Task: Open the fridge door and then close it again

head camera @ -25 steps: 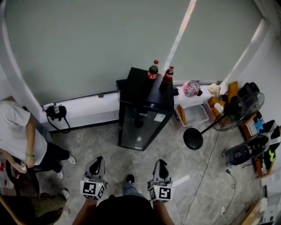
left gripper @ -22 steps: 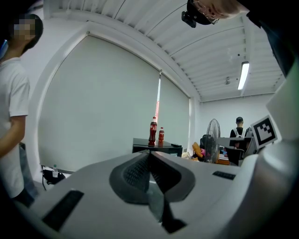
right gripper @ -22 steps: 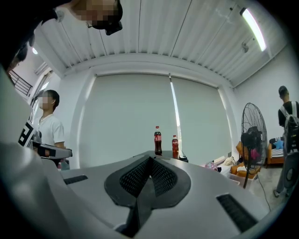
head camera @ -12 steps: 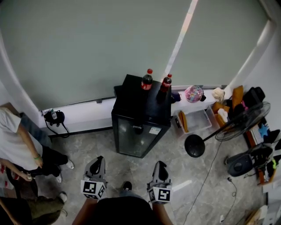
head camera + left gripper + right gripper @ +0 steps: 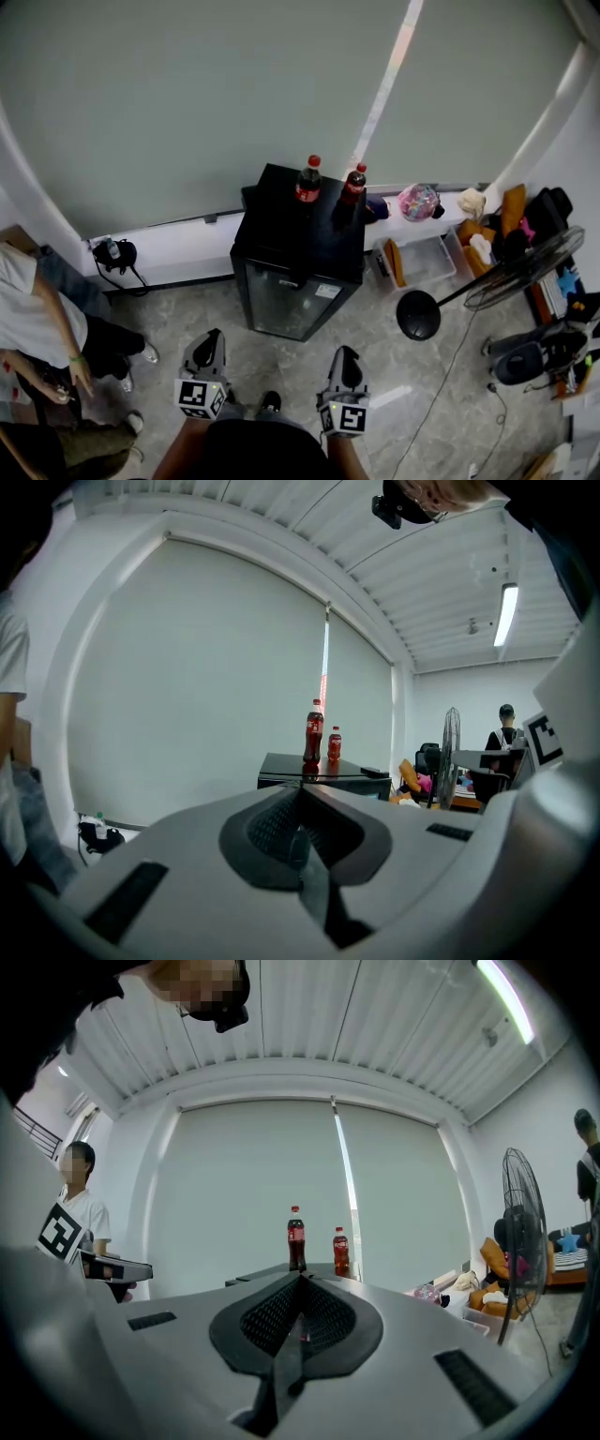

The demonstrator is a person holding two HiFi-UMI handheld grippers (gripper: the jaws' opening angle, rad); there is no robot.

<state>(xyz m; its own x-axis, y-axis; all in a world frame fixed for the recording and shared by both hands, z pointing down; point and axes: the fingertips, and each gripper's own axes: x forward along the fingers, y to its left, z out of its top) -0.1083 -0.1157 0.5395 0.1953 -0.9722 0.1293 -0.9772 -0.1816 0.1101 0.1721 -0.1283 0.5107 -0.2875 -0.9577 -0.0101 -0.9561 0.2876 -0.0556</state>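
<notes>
The black fridge stands against the grey blind, its glass door shut and facing me. Two cola bottles stand on its top. Both grippers are held low in front of me, well short of the door. My left gripper is shut and empty, and so is my right gripper. In the left gripper view the shut left gripper points level at the fridge and the bottles. Over the right gripper the right gripper view shows both bottles.
A standing fan with a round black base is to the fridge's right, beside a clear bin and piled clutter. A person sits at the left. A low white ledge runs along the wall. Cables lie on the floor.
The fridge has come closer and more centred as I walked toward it. Both grippers travelled forward with me, still shut and side by side.
</notes>
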